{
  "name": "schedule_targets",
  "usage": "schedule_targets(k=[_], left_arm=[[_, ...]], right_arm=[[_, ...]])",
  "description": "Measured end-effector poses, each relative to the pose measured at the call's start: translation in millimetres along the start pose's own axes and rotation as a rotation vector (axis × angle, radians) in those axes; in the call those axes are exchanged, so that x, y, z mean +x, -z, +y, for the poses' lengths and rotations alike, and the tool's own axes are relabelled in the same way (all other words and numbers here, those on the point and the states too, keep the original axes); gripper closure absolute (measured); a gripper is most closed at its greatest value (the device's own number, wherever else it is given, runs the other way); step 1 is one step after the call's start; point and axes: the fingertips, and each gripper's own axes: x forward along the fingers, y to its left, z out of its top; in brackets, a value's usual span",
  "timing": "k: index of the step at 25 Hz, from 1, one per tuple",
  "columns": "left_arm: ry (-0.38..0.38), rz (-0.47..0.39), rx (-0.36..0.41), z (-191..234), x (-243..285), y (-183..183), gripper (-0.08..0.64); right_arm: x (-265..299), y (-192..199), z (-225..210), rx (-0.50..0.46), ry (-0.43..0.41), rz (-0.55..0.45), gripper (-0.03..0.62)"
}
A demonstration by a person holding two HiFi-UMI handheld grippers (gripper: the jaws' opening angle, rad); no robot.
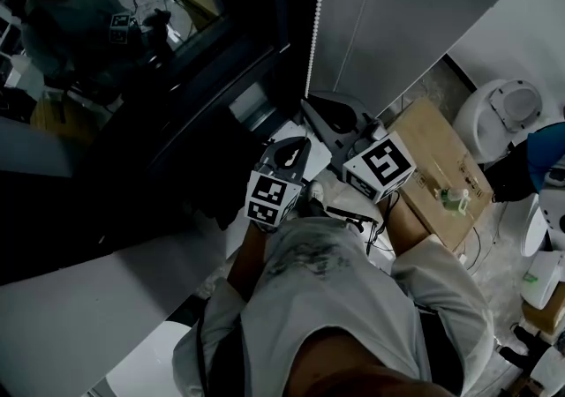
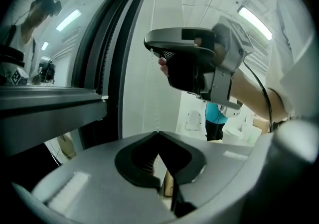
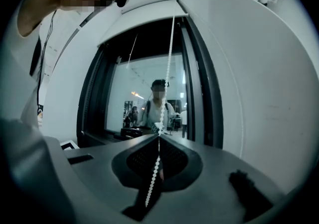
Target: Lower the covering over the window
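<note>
Pinching the white beaded pull chain point(image 3: 167, 68), the right gripper point(image 3: 158, 136) has its fingers pressed onto the beads. The chain runs up to the white housing point(image 3: 142, 19) along the top edge of the dark-framed window point(image 3: 199, 96). The left gripper point(image 2: 157, 132) has its fingers closed too, with a faint strand of that chain meeting their tips. The covering looks rolled up inside the housing and the glass is bare, so by my reading nearly all the lowering is left.
</note>
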Motion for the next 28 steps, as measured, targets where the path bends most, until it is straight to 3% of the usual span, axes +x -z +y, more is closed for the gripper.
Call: schedule_targets(k=[5, 7, 11, 18, 25, 28], left_arm=[[0.042, -0.01, -0.054, -5.4, -5.5, 7.2, 0.544], [0.048, -0.054, -0.073, -0.3, -15.9, -7.6, 0.49], [0.035, -0.2, -0.058, 17.9, -43.7, -73.8, 0.444], [0.057, -0.447, 0.046, 22.0, -71.8, -207.1, 0.427], [0.094, -0.516, 0.128, 12.9, -58.7, -266.5, 0.425], [0.082, -0.524, 0.149, 12.2, -54.3, -273.0, 0.533]], right_arm=[[-5.8, 16.2, 0.1, -0.005, 0.018, 0.03, 0.574], [-6.3, 20.2, 0.2, -0.007, 0.023, 0.03, 0.574], [-8.5, 23.9, 0.2, 0.005, 0.036, 0.021, 0.574], [-8.0, 27.6, 4.7, 0.0, 0.037, 0.027, 0.575], [-2.9, 26.7, 8.3, -0.013, 0.034, 0.023, 0.574], [-1.3, 25.6, 7.3, -0.022, 0.044, 0.021, 0.575]])
